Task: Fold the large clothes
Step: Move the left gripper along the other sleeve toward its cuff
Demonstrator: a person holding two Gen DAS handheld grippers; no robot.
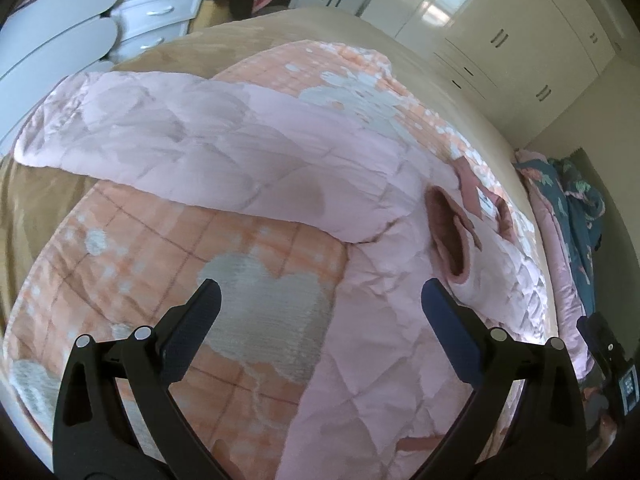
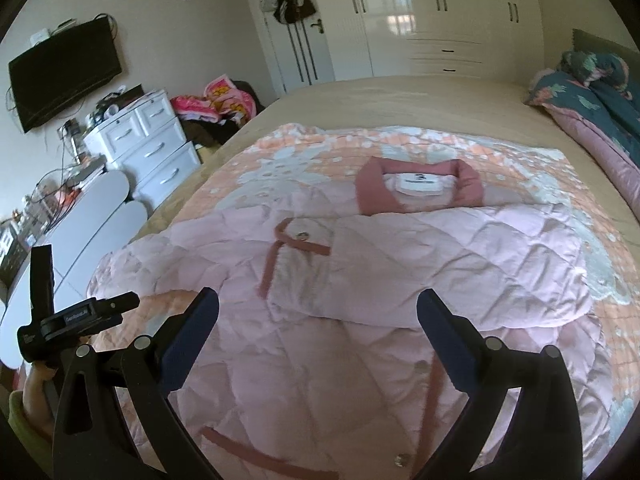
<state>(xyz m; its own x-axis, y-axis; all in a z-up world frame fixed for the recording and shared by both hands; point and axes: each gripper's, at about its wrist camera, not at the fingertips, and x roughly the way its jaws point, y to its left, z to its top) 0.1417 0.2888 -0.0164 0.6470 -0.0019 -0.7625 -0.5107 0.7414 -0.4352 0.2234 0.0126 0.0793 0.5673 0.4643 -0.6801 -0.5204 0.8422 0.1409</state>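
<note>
The bed carried a peach patterned blanket, and on that blanket your pink quilted jacket lay flat, collar toward the far side and hem toward you. Its long axis ran straight away from you, collar to hem. One sleeve was already folded across the chest, its cuff resting near the middle of the body; the other sleeve stretched out sideways to your left, well clear of the body and ending near the blanket's edge.

That outstretched sleeve was what the next fold turned on, to my eye, and it lay on your left hand's side. Your left gripper hung above the blanket just beside the jacket's left flank, with the sleeve ahead of it and up to the left. Its fingers stood wide apart and had hold of nothing.

Your right gripper hovered over the lower front of the jacket, also spread wide and empty, pointing along the body toward the collar. It was the farther of the two from the loose sleeve.
</note>
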